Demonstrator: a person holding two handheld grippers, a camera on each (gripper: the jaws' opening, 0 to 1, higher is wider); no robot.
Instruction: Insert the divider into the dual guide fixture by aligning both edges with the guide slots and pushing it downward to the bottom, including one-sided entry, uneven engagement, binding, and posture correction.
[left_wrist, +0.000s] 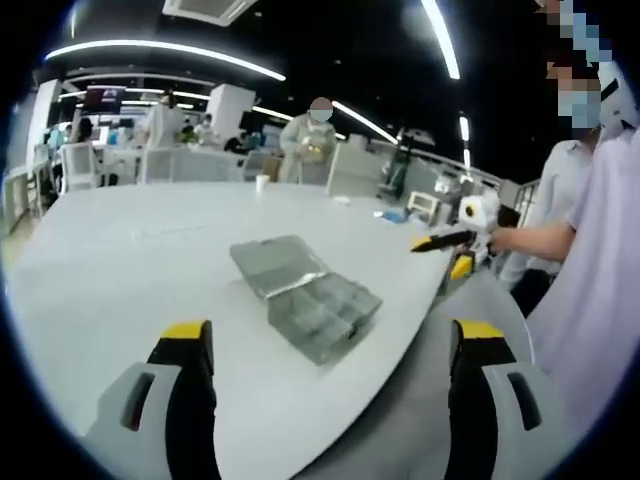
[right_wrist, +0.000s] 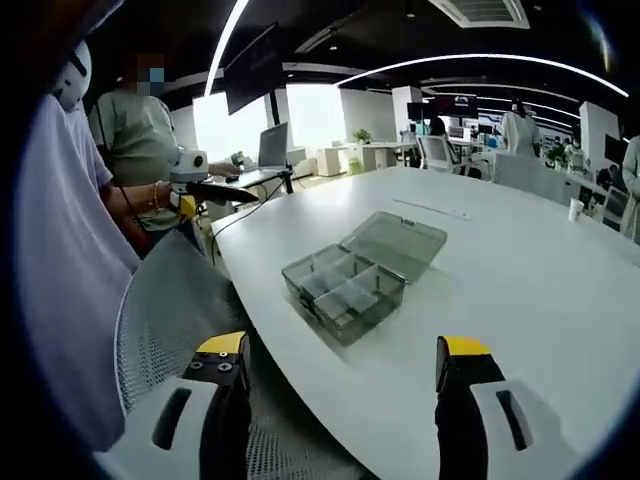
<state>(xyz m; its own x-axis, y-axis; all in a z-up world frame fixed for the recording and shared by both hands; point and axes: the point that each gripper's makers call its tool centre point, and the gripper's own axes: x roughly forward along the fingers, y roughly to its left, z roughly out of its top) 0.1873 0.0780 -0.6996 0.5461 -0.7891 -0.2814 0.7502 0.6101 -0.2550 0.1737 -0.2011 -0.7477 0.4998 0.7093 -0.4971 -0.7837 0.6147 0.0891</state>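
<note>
Clear-plastic compartment box (right_wrist: 362, 278) lies open on the white table (right_wrist: 520, 300); both grippers (left_wrist: 330, 345) (right_wrist: 340, 365) gape empty, well back. A crooked divider could bind.

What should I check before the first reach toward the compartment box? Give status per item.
1. Left gripper jaws apart, nothing between them: ok.
2. Right gripper jaws apart, nothing between them: ok.
3. Compartment box lid open, lying flat on the white table: ok.
4. Dividers seated in the box: some stand inside; a loose one to insert: cannot tell.
5. Box sits near the table edge, close to the mesh chair: ok for reach.
6. Bystander's hand-held gripper sits off to the side, apart from the box: ok.
</note>
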